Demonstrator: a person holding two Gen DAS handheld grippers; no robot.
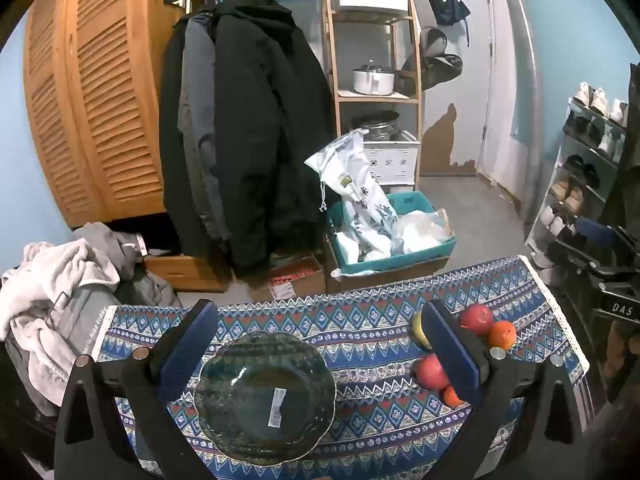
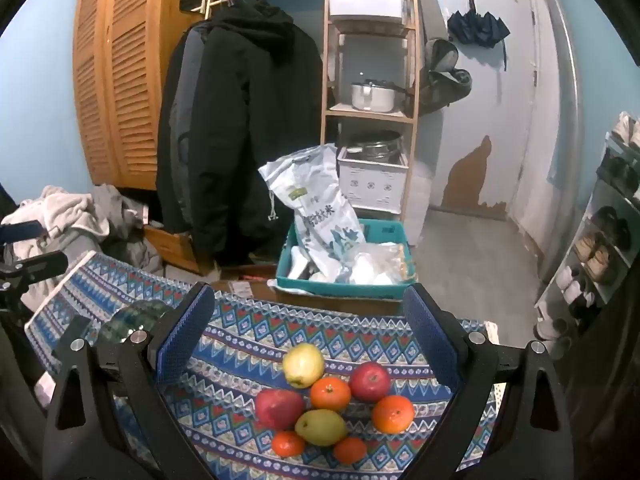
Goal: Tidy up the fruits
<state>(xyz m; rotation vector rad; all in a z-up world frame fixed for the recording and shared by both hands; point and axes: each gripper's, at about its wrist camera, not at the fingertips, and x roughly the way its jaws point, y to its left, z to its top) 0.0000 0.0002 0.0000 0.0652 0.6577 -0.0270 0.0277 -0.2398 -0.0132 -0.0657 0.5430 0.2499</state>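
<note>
Between the wide-open fingers of the right gripper (image 2: 308, 336), on the patterned cloth (image 2: 248, 322) of the worktop, sits a cluster of fruit, none of it touched: a yellow apple (image 2: 303, 365) farthest out, two red apples (image 2: 279, 409) behind it, a green pear (image 2: 321, 427) nearest the camera, and four oranges (image 2: 330, 393) tucked among them. Nothing is held. The left gripper (image 1: 316, 338) (its fingers equally spread and empty) hangs over a dark glass plate (image 1: 265, 397), which lies bare between its fingers; the fruit shows just beside and past its right finger. Beyond the worktop stand a teal crate (image 2: 344, 280) and hanging coats (image 2: 236, 128).
</note>
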